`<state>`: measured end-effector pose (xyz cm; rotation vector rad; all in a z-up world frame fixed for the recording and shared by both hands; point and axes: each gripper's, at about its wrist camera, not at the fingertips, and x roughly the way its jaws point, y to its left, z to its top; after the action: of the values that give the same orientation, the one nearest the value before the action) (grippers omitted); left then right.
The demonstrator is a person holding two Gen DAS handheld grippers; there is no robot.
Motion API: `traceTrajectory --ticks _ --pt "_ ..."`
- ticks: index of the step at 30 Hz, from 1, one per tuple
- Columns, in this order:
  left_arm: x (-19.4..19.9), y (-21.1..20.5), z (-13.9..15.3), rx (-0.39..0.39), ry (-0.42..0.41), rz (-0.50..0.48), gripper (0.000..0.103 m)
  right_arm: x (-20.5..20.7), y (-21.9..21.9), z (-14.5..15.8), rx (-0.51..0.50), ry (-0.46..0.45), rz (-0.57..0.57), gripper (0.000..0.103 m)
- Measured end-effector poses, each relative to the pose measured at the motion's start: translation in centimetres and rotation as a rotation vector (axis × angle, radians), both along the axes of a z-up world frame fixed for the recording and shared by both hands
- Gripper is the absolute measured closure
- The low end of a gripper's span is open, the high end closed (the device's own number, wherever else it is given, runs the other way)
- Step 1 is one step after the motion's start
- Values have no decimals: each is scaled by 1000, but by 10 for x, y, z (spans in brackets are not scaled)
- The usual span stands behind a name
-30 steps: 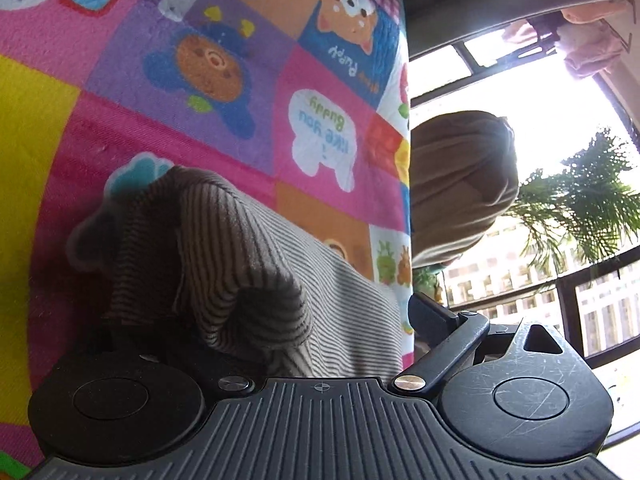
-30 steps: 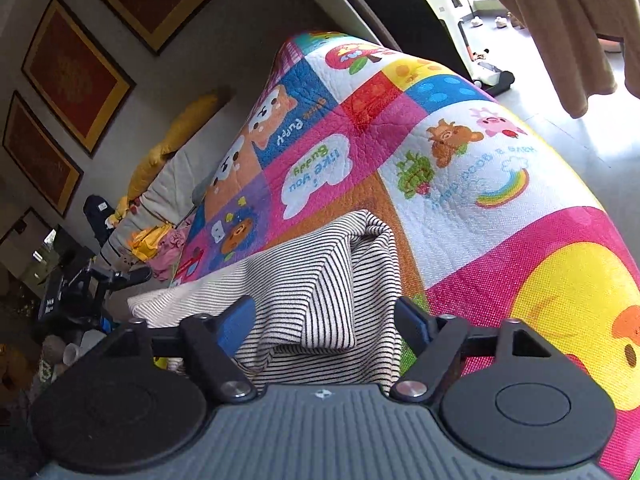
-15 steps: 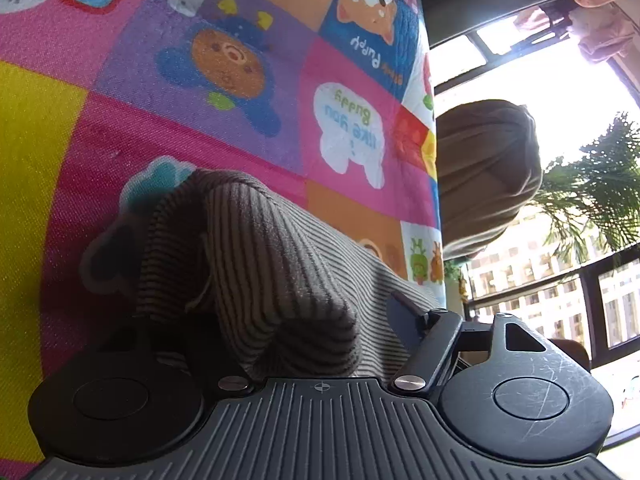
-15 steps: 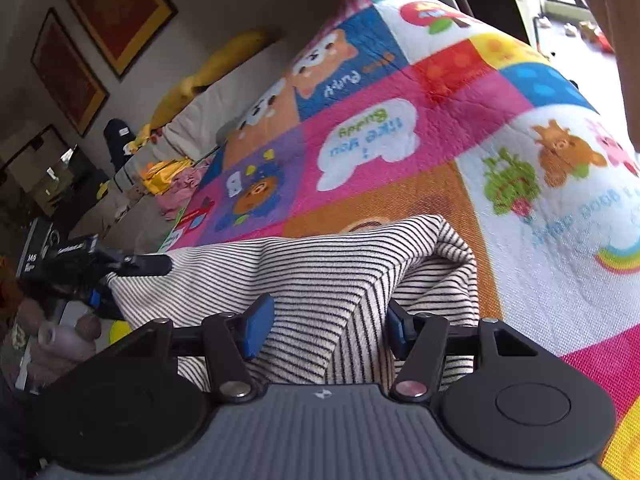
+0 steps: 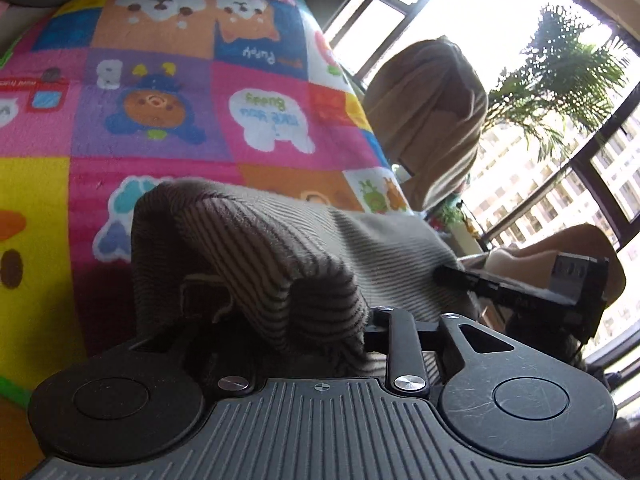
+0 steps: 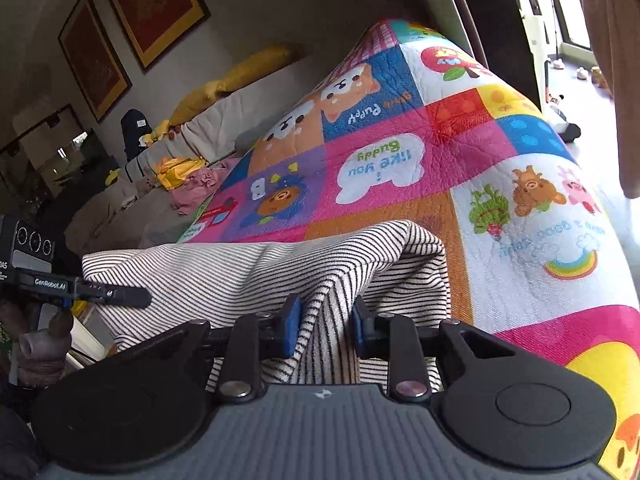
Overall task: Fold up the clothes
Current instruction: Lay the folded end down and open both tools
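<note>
A large quilted play mat printed with bright cartoon patches of puppies, a bear and a speech bubble is covering the whole work surface in both wrist views, pink, purple, orange, white and yellow squares running across it. Lying on its near part is the black-and-white striped knit garment, bunched into folds and stretching sideways between the two tools; in the left wrist view the same cloth is looking brownish in shadow, humped up against the bright window.

The right hand-held gripper is pinching a raised fold of the striped garment, its blue-padded fingers pressing in close on either side of the cloth. The left hand-held gripper is sitting buried under a drooping fold of the same garment; its fingertips are hidden by the fabric, so I cannot tell whether it is clenched or released, though cloth is draping right over where the fingers meet.

Beyond the mat, a brown curtain is hanging beside a potted palm, and framed red pictures are hanging on the far wall
</note>
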<state>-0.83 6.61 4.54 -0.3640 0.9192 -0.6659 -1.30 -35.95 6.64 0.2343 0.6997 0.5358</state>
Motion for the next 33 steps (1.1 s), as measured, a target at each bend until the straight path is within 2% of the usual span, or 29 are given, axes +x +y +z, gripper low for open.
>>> traceTrajectory --ticks 1,3,5,8,10,12,15,17,18,19,21,23,26,33 --pt "-6 -1 -8 13 15 -19 50 -2 0 -2 -33 -2 -11 78" --pt "-13 -1 -23 33 50 -42 44 -1 3 -12 -125 10 -46 78" --pt "-13 8 -29 15 68 -16 38 2 4 -26 -193 36 -61 78" --pt "-5 37 -23 -64 74 83 37 2 1 -31 -188 43 -63 77" --pt "0 54 -10 -80 36 156 25 1 2 -30 -203 34 -62 76" --pt "4 60 -1 -76 4 166 19 -1 4 -31 -221 28 -58 73" --pt "8 53 -3 -87 38 115 13 -4 6 -31 -229 20 -61 73" --pt "9 39 -14 -65 73 61 15 -3 5 -29 -225 21 -66 66" --pt "9 31 -19 -52 86 32 19 -2 5 -29 -223 21 -67 63" --pt "9 22 -23 -36 88 2 32 -2 5 -29 -225 21 -67 62" --pt "8 15 -20 -29 49 -20 49 -1 6 -30 -234 20 -67 61" --pt "7 13 -12 -46 0 -31 50 -2 7 -31 -243 16 -69 59" --pt "6 21 7 -114 -56 -36 51 -4 7 -34 -257 4 -75 52" --pt "10 35 21 -107 -100 42 43 -4 6 -39 -247 3 -90 41"
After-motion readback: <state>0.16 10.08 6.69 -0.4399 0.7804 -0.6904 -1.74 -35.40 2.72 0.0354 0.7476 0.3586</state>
